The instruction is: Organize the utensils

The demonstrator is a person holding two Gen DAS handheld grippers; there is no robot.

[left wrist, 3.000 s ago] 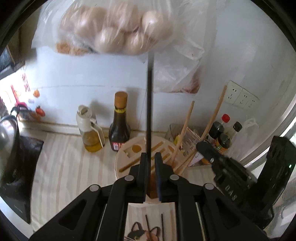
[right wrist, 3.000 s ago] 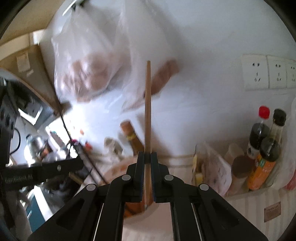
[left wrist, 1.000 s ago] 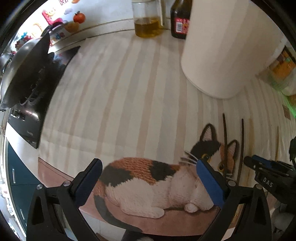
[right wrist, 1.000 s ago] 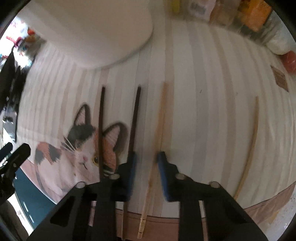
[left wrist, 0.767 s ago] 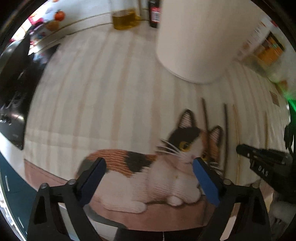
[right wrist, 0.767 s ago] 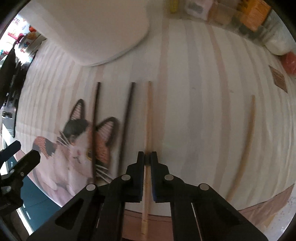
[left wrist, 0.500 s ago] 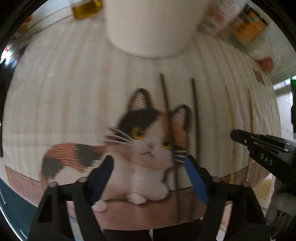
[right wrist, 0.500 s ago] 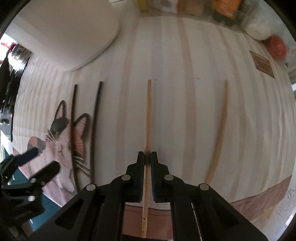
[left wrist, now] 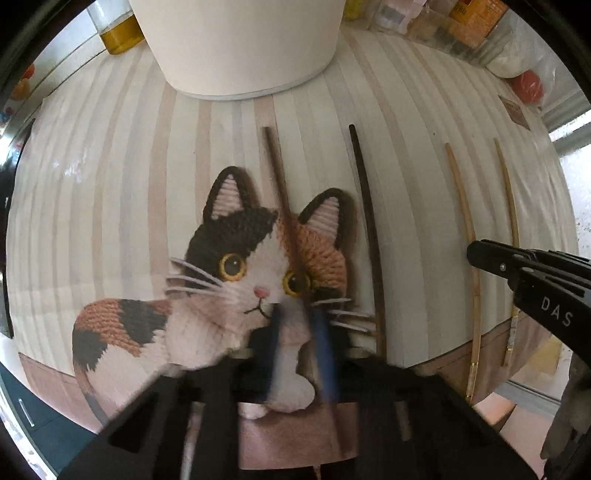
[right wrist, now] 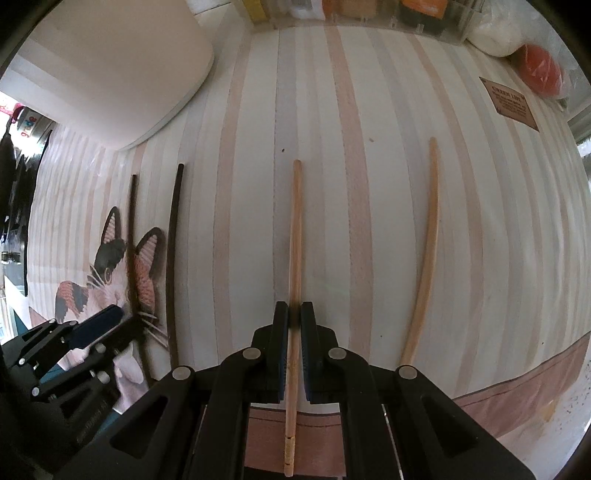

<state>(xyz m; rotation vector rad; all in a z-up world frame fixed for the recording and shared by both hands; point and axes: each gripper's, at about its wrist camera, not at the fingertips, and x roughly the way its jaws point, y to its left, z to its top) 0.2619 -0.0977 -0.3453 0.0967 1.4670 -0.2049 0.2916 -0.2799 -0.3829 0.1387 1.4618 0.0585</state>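
right gripper (right wrist: pixel 294 325) clamped on pale wooden chopstick (right wrist: pixel 295 236) lying on striped mat (right wrist: pixel 369 184) | left gripper (left wrist: pixel 295 332) jaws just closing around left dark brown chopstick (left wrist: pixel 282 206), contact blurred | both grips low, likely for lifting into white holder (left wrist: pixel 236 44) at far side

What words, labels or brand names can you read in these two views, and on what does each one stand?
"DAS": white letters on the side of the right tool, seen from the left wrist.
"GREEN LIFE" (roughly, small): top line of the brown label on the striped mat; the lines below it are too small to read.
Labels on the bottles and jars at the back: cut off, unreadable.
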